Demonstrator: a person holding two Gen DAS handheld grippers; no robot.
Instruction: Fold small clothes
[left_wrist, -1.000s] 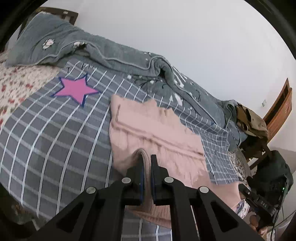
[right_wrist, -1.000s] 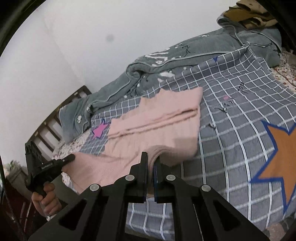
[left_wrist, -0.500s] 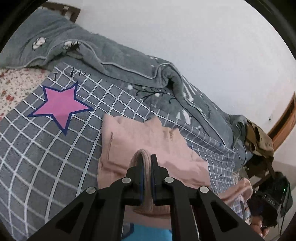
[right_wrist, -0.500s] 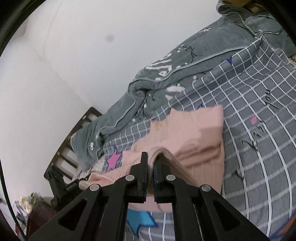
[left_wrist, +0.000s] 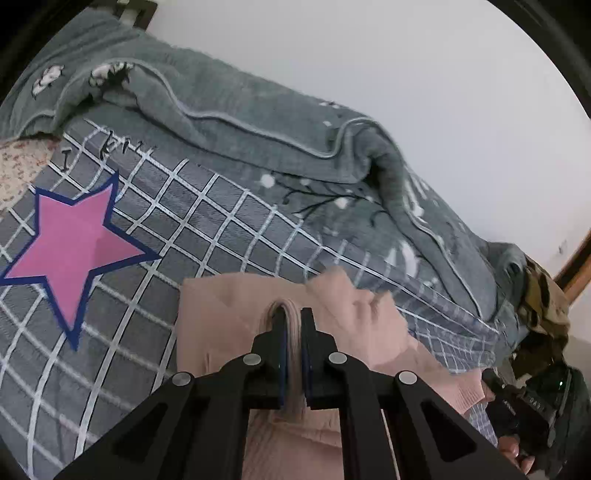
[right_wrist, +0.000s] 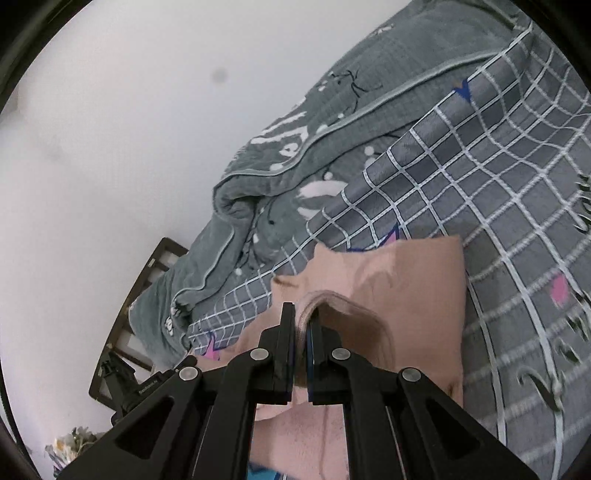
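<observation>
Left gripper (left_wrist: 293, 321): jaws nearly together, clamped on a bunched fold of the pink garment (left_wrist: 229, 317). The fold loops up over the fingertips and hides the pad faces.

Right gripper (right_wrist: 302, 321): jaws nearly together, clamped on another fold of the pink garment (right_wrist: 413, 295). The cloth beyond the tips forms a shadowed pocket; its inside cannot be made out.

Garment location: lying on the grey checked blanket (left_wrist: 207, 221), partly doubled over itself, with the near portion lifted by both grippers. Its near edge is cut off by the gripper bodies and the lower frame border in both views, so the full outline cannot be determined.

A pink star (left_wrist: 70, 247) printed on the blanket lies left of the garment. A rumpled grey quilt (left_wrist: 240, 122) runs along the far side against the white wall (left_wrist: 406, 66). In the left wrist view, the right gripper is partly cropped at the lower right edge.
</observation>
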